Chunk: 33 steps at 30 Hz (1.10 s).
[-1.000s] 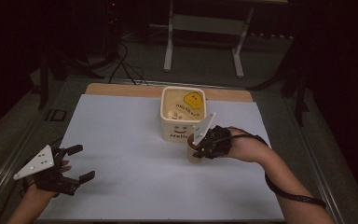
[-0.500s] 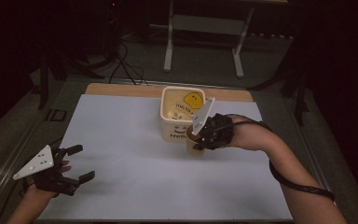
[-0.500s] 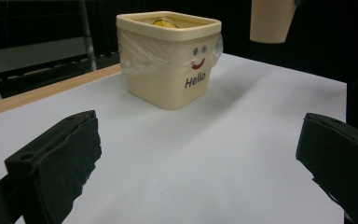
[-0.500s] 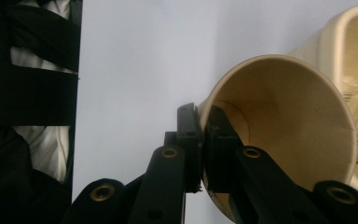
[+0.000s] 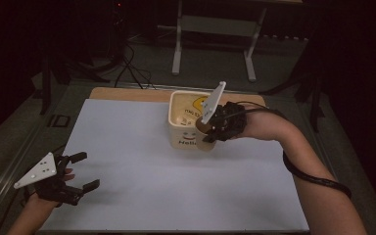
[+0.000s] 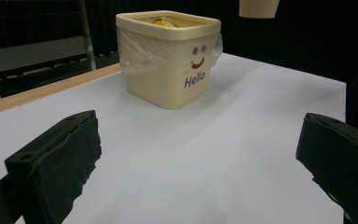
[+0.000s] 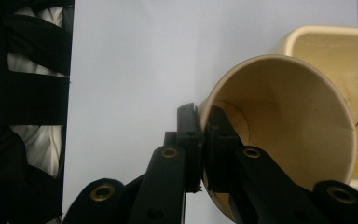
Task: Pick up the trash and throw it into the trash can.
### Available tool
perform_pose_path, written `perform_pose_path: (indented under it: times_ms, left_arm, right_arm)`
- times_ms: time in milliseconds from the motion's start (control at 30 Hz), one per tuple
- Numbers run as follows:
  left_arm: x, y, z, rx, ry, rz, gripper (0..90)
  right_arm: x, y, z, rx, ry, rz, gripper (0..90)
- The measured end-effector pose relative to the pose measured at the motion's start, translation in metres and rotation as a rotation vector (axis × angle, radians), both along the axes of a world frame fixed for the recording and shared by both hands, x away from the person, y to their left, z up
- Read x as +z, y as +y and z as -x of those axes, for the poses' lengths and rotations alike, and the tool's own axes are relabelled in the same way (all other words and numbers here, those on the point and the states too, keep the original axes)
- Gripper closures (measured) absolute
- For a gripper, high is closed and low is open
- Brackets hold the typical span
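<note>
The right claw (image 7: 201,144) is clamped on the wall of a tan paper cup (image 7: 284,135): in the right gripper view one jaw presses the outside of the rim and the other sits inside it, the cup's open mouth facing the camera and filling the right half of the frame. In the high view this claw (image 5: 210,131) holds the cup (image 5: 201,130) at the centre of the frame, raised off the desk and just in front of the near right corner of a cream square tub (image 5: 186,122), with the grey plate on the claw tilted up above it. The tub stands toward the far middle of the white desk (image 5: 176,196). In the left gripper view the tub (image 6: 170,60) sits upper centre, showing a smiling face and the word "Hello" on its front and clear film wrapped under its rim; the bottom of the cup (image 6: 258,8) hangs at the top edge, right of the tub. The left claw (image 6: 198,163) is spread wide and grips nothing, its jaws at the lower left and lower right corners of that view; in the high view it (image 5: 85,170) rests low at the lower left of the desk.
</note>
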State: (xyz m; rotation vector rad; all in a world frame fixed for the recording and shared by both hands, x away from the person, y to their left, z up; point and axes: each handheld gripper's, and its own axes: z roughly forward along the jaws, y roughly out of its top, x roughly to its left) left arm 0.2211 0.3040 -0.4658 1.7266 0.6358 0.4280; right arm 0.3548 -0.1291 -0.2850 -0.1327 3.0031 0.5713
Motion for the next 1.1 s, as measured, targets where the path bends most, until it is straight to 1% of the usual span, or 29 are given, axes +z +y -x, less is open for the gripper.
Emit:
perform_pose_path:
  times_ms: [67, 133, 267, 300, 367, 400, 433, 467, 500, 567, 667, 800, 833, 867, 900, 967, 1100]
  left_arm:
    - [0.0, 0.0, 0.0, 0.0, 0.0, -0.001, 0.6]
    - [0.0, 0.0, 0.0, 0.0, 0.0, 0.001, 0.6]
    - [0.0, 0.001, 0.0, 0.002, 0.001, 0.005, 0.6]
    - [0.0, 0.001, 0.0, 0.001, 0.001, 0.004, 0.6]
    - [-0.001, 0.001, 0.0, 0.0, 0.002, 0.002, 0.6]
    - [-0.001, 0.001, 0.0, -0.001, 0.001, 0.001, 0.6]
    - [-0.001, 0.001, 0.0, 0.0, 0.001, 0.001, 0.6]
    - [-0.001, 0.001, 0.0, 0.0, 0.001, 0.001, 0.6]
    - [-0.001, 0.001, 0.0, 0.001, 0.0, 0.001, 0.6]
    - [0.0, 0.001, 0.0, 0.001, 0.0, 0.002, 0.6]
    - [-0.001, 0.002, 0.0, 0.0, 0.001, 0.0, 0.6]
    - [-0.001, 0.001, 0.0, 0.0, 0.001, -0.002, 0.6]
    - [-0.001, 0.001, 0.0, 0.0, 0.001, -0.002, 0.6]
    - [-0.001, 0.001, 0.0, 0.0, 0.001, -0.002, 0.6]
    - [-0.001, 0.001, 0.0, 0.0, 0.001, -0.002, 0.6]
    - [-0.001, 0.001, 0.001, 0.0, 0.0, -0.001, 0.6]
    - [-0.001, 0.001, 0.001, 0.0, 0.001, -0.003, 0.6]
  right_arm:
    - [0.002, 0.0, -0.002, 0.0, -0.002, 0.0, 86.6]
    - [0.005, 0.002, -0.008, 0.002, -0.004, 0.002, 86.6]
    - [0.007, 0.004, -0.014, 0.006, -0.012, 0.022, 86.6]
    - [0.008, 0.006, -0.018, 0.005, -0.013, 0.033, 86.6]
    - [0.011, 0.007, -0.023, 0.0, -0.017, 0.039, 86.5]
    - [0.011, 0.007, -0.023, 0.0, -0.017, 0.039, 86.5]
    - [0.012, 0.008, -0.026, -0.003, -0.02, 0.038, 86.6]
    - [0.012, 0.008, -0.026, -0.003, -0.02, 0.038, 86.6]
    - [0.015, 0.009, -0.031, -0.005, -0.025, 0.034, 86.6]
    - [0.016, 0.01, -0.034, -0.01, -0.028, 0.041, 86.5]
    - [0.019, 0.011, -0.039, -0.016, -0.028, 0.038, 86.6]
    - [0.027, 0.012, -0.049, -0.02, -0.044, 0.03, 86.6]
    - [0.027, 0.012, -0.049, -0.02, -0.044, 0.03, 86.6]
    - [0.029, 0.012, -0.054, -0.021, -0.051, 0.027, 86.6]
    - [0.029, 0.012, -0.054, -0.021, -0.051, 0.027, 86.6]
    - [0.032, 0.013, -0.059, -0.024, -0.055, 0.019, 86.6]
    - [0.033, 0.013, -0.068, -0.03, -0.063, 0.027, 86.6]
